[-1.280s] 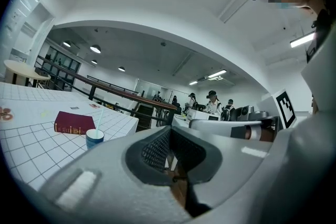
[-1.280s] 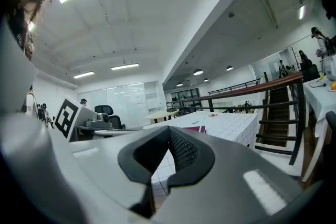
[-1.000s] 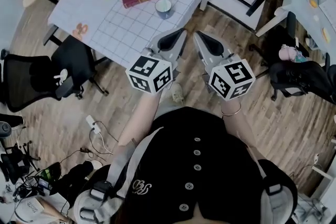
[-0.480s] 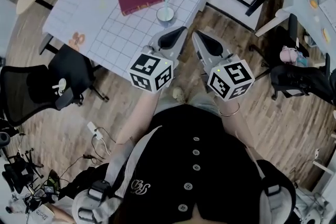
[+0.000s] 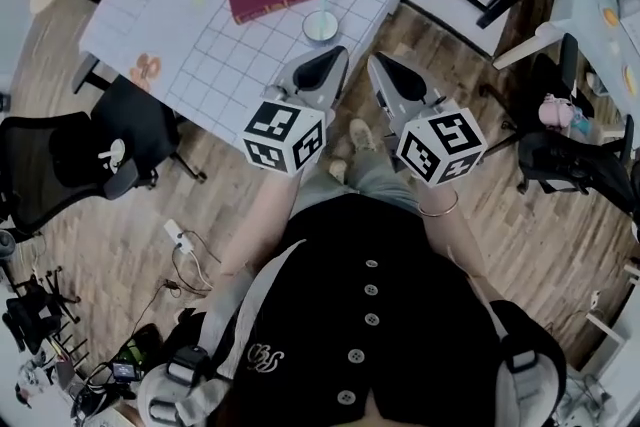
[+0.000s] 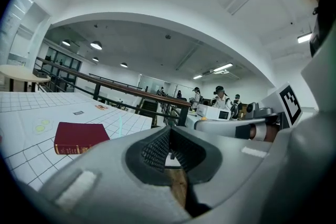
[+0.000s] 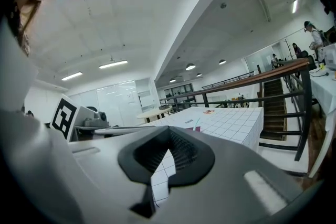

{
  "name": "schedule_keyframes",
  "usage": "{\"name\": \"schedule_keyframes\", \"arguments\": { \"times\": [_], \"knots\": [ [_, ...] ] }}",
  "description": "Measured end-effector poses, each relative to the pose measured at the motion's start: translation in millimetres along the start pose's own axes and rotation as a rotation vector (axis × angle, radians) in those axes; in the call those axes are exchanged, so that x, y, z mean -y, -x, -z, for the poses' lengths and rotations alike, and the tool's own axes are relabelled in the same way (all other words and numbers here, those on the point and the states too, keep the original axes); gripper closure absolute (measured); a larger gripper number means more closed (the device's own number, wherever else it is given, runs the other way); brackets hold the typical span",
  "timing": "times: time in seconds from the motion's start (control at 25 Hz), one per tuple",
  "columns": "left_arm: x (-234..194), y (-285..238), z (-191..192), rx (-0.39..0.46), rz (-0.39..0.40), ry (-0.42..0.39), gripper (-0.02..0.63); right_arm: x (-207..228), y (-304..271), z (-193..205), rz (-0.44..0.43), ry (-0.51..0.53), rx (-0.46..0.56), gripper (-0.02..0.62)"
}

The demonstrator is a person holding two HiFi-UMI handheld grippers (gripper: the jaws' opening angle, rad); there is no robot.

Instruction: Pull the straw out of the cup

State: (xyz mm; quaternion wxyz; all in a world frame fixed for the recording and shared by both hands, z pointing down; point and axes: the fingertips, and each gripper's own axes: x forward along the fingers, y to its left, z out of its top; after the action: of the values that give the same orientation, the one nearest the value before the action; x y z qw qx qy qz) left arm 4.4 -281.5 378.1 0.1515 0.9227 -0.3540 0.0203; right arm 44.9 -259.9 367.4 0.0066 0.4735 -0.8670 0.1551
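Wood plank floor (image 5: 560,245) surrounds a white gridded table (image 5: 200,45); 2 black office chairs (image 5: 55,160) stand off the table's left side.

Fairly bright, even indoor light comes from long white ceiling strip lamps (image 7: 113,64) and round downlights (image 6: 95,45) high above the white grid-lined table (image 5: 200,25), which is evenly lit. Both gripper views bulge outward and blacken at the corners. The thin pale-green plastic straw (image 6: 119,126) over the table looks faint and washed out.
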Motion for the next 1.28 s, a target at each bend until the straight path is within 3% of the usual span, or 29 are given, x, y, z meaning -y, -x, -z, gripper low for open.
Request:
{"name": "schedule_keyframes", "arguments": {
  "times": [0.2,0.84,1.2,1.28],
  "knots": [
    [-23.6,-10.5,-9.1,0.025,-0.051,0.025,0.607,8.0,-25.0,-0.4,-0.054,-0.006,-0.040,0.595],
    [-92.0,-56.5,-5.0,-0.037,-0.198,0.056,0.607,53.8,-105.6,-5.9,-0.199,-0.007,-0.136,0.595],
    [-125.1,-71.8,23.5,-0.136,-0.314,0.080,0.604,75.9,-130.2,7.1,-0.238,-0.041,-0.192,0.595],
    [-129.0,-75.0,30.2,-0.160,-0.324,0.087,0.569,80.8,-134.3,11.0,-0.243,-0.051,-0.204,0.595]
  ]
}}
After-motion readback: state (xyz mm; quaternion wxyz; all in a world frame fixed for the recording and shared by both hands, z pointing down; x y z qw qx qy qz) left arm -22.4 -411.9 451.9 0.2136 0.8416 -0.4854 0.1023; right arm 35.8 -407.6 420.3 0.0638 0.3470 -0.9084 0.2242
